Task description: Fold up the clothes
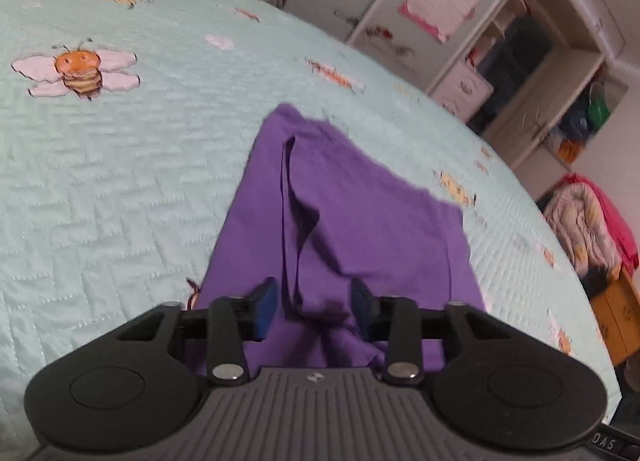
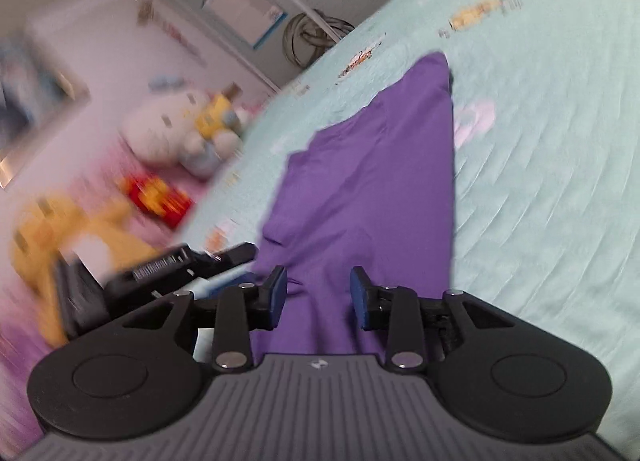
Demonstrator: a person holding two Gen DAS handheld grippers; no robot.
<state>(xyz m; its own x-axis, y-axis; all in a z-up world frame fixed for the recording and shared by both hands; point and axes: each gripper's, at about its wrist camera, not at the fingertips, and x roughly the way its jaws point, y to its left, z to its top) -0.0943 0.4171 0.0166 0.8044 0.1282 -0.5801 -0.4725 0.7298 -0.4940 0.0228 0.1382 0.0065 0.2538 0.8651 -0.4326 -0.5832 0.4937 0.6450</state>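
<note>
While I monitored both wrist feeds, the purple garment (image 1: 360, 221) lay flat on the pale green quilted bedspread (image 1: 120, 181), which carried a bee print (image 1: 78, 71).

Left unit: the left gripper (image 1: 314, 307) pointed forward and downward over the near end of the garment. Its jaws stood partly open, with a raised fold of purple cloth running up between the blue pads (image 1: 267, 309). I saw a gap on either side of that fold, so the pads did not press on it. The garment narrowed away from this camera toward the far edge of the bed, where shelving (image 1: 520, 61) stood against the wall.

Right unit: the right gripper (image 2: 318, 297) also pointed forward and downward, positioned low over the garment (image 2: 380, 181) near its end. Its jaws stood partly open, and flat cloth showed through the gap without being clamped. This view was rolled, so the bed surface ran diagonally. Black hardware, probably the other gripper (image 2: 180, 265), showed at the left of this view. Blurred plush toys (image 2: 176, 133) lay beyond the bed edge at upper left.
</note>
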